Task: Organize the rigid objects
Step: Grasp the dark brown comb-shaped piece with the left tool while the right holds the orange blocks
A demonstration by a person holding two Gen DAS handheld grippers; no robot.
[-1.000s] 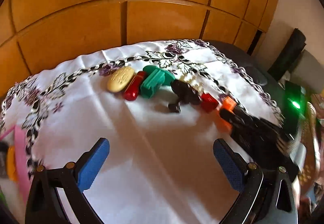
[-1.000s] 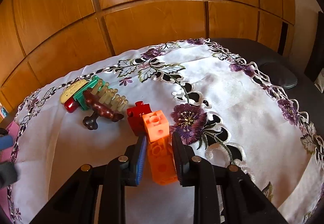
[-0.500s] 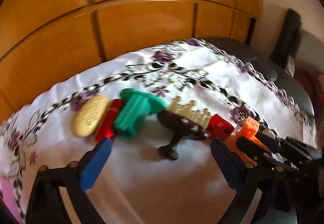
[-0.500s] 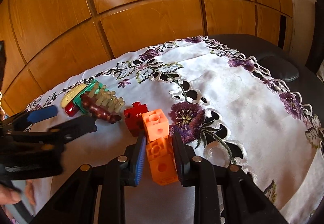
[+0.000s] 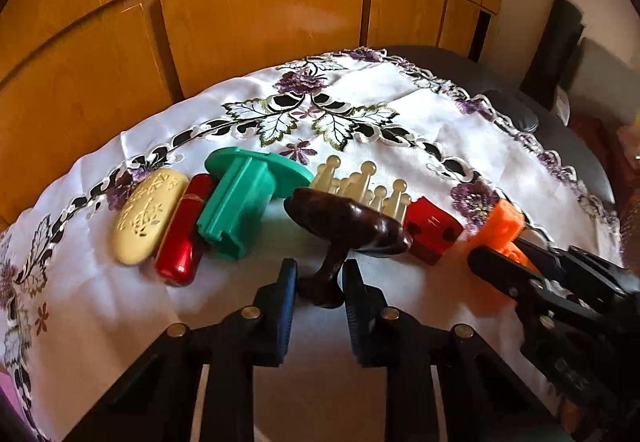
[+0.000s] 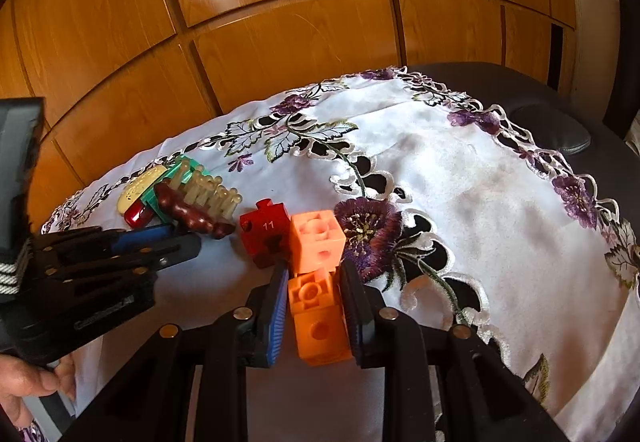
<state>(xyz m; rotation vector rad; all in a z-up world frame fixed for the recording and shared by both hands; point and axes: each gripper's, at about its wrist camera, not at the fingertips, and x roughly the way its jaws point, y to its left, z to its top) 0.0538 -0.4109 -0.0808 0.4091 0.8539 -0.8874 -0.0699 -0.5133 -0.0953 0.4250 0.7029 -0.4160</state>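
A dark wooden brush (image 5: 348,222) with cream pegs lies on the white embroidered cloth (image 5: 360,114). My left gripper (image 5: 319,276) is closing its jaws on the brush's knobbed handle, and both blue pads touch it. To its left lie a green plastic piece (image 5: 240,202), a red cylinder (image 5: 184,230) and a cream oval (image 5: 150,216). To its right sits a red puzzle block (image 5: 430,230). My right gripper (image 6: 314,278) is shut on an orange block stack (image 6: 318,318), which rests on the cloth beside the red puzzle block (image 6: 264,230). The left gripper (image 6: 176,238) shows at the brush (image 6: 192,206).
A wooden panelled wall (image 6: 280,22) rises behind the table. Dark padded seating (image 6: 552,130) lies past the cloth's right edge. A person's hand (image 6: 28,382) holds the left gripper at the lower left. White cloth (image 6: 500,202) spreads to the right of the blocks.
My left gripper moved forward and down to the brush, and its jaws went from wide apart to closed on the handle. The right gripper stayed put with the orange stack.
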